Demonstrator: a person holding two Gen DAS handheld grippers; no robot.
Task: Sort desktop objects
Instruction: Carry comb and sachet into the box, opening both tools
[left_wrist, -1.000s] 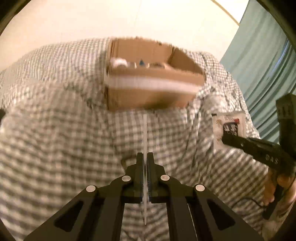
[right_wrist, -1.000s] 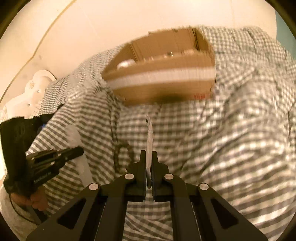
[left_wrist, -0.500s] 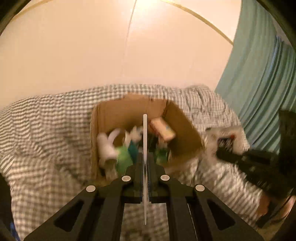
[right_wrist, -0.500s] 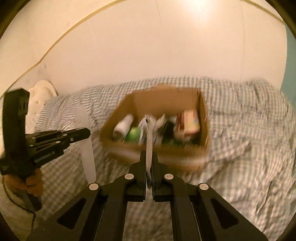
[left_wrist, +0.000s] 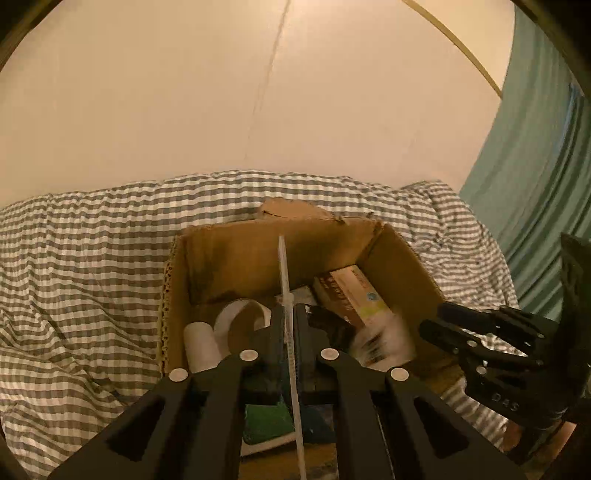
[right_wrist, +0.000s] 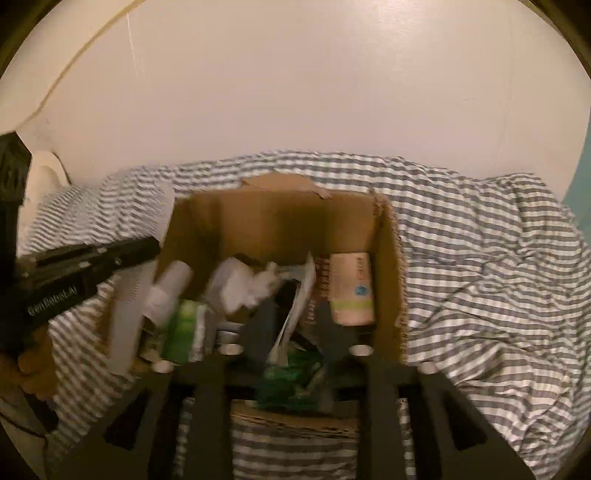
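Note:
An open cardboard box (left_wrist: 236, 251) (right_wrist: 280, 218) sits on a grey checked bedcover and holds several items: a white tube (left_wrist: 201, 345), a tape roll (left_wrist: 240, 314), a beige carton (left_wrist: 351, 295) (right_wrist: 351, 288) and green packets (right_wrist: 184, 328). My left gripper (left_wrist: 290, 325) is shut on a thin white flat strip (left_wrist: 284, 273), seen edge-on, above the box. My right gripper (right_wrist: 291, 314) has its jaws spread, and a white paper packet (right_wrist: 295, 306) hangs between them over the box; this view is blurred. Each gripper shows in the other's view, the right one (left_wrist: 480, 343) and the left one (right_wrist: 85, 266).
The checked bedcover (left_wrist: 81, 288) (right_wrist: 480, 266) spreads around the box. A plain pale wall (left_wrist: 258, 92) is behind. A teal curtain (left_wrist: 546, 147) hangs at the right. A white shape (right_wrist: 40, 184) stands at the far left.
Both grippers have risen and moved forward over the box, so its inside now shows. The right gripper's jaws have opened around the white packet. The left stays shut on the strip.

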